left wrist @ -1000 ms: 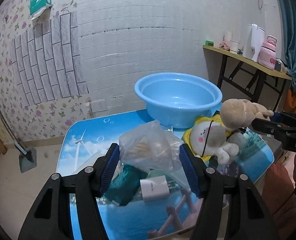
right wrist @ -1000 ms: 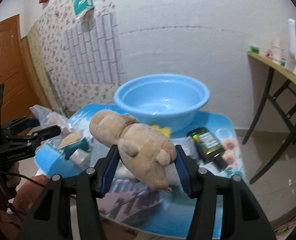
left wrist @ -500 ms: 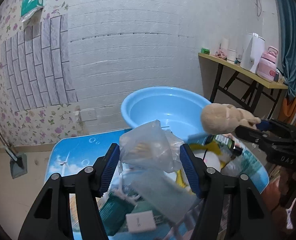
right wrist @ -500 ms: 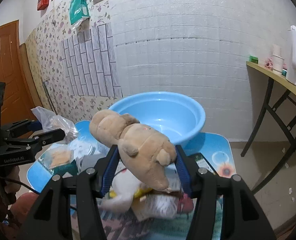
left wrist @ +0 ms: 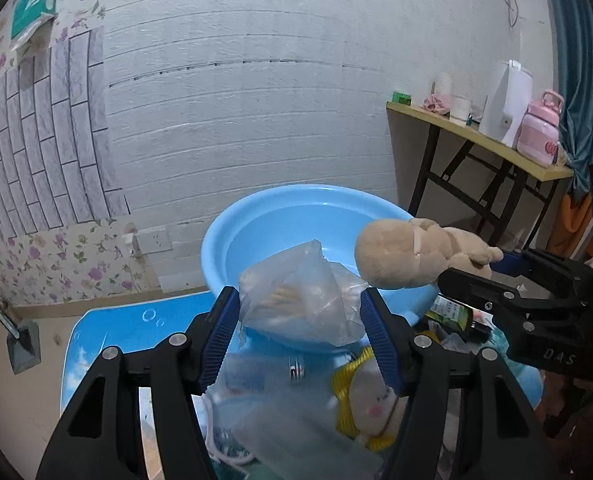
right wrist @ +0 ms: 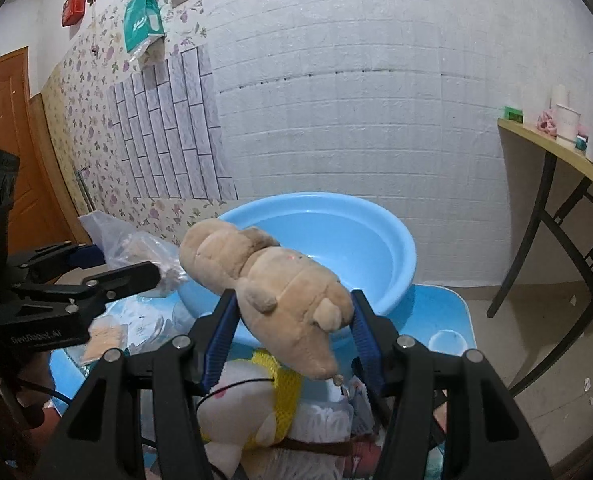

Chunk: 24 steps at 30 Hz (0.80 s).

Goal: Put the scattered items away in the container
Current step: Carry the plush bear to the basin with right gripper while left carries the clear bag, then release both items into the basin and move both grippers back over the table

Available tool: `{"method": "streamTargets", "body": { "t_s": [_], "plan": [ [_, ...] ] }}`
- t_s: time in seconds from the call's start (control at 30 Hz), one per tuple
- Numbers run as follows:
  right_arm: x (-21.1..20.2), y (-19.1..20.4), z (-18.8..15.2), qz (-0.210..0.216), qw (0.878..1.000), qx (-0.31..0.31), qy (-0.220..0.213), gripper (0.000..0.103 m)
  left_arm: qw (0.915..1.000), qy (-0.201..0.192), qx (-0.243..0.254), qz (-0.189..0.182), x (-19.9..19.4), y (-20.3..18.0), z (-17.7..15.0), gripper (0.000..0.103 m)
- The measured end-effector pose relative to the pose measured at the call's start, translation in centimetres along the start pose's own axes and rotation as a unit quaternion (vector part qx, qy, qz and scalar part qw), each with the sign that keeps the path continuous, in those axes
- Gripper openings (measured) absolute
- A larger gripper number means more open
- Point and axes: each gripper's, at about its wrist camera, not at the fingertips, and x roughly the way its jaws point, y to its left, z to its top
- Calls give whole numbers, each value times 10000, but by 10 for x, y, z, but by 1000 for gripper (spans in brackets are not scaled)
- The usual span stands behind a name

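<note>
Both claws have climbed and closed in on the basin since a second ago: we now hold our loads up near its rim, where before they sat low over the clutter. Our left claw (left wrist: 300, 312) is clamped on the clear plastic bag (left wrist: 296, 300), its blue pads pressing the crumpled film from either side; something pale and stick-like shows through the plastic, but we cannot tell what it is. From the left wrist view the bag hangs in front of the blue basin (left wrist: 256, 224), at the near rim. Our right claw (right wrist: 294, 320) grips the tan plush toy (right wrist: 272, 280) across its middle, the toy lying tilted, one rounded end reaching up and left over the basin rim (right wrist: 396, 240), the other drooping toward us. In the left view the same toy (left wrist: 412, 254) sticks out from the right claw (left wrist: 480, 266) over the basin's right edge.

Below us on the blue tabletop (left wrist: 112, 328) the rest lies scattered: a white plush in a yellow knit (right wrist: 248, 404), a dark bottle with a green label (left wrist: 452, 314), a pale flat packet (right wrist: 104, 338) and a loose clear bag (left wrist: 296, 432). The basin itself stands at the back of the tabletop, nothing visible in it
</note>
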Motion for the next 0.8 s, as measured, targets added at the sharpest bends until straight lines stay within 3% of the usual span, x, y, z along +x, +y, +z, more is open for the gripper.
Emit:
{"method": "streamTargets", "body": {
  "t_s": [0.23,0.43,0.47,0.53,0.6,0.7,0.8],
  "plan": [
    [16,-1,3,-157,9997,-134,110,57,9996,240,135,42,24,-7,1,77],
    [20,-8,4,-153,9997,16,189,57,9995,304,95,78,22,-6,-4,78],
    [19,-7,3,-152,9997,26,194,57,9995,281,82,119,19,-5,-5,79],
    [17,-8,2,-160,9996,64,213,57,9996,194,23,210,13,-1,-7,93],
    [14,-8,1,-169,9995,111,232,57,9994,40,-20,355,5,2,-10,100],
    [8,-8,-3,-209,9993,158,281,57,9981,-334,-53,506,-13,6,-18,100],
    [0,-6,-8,-292,9987,213,360,57,9975,-369,-129,592,-26,9,-24,100]
  ]
}}
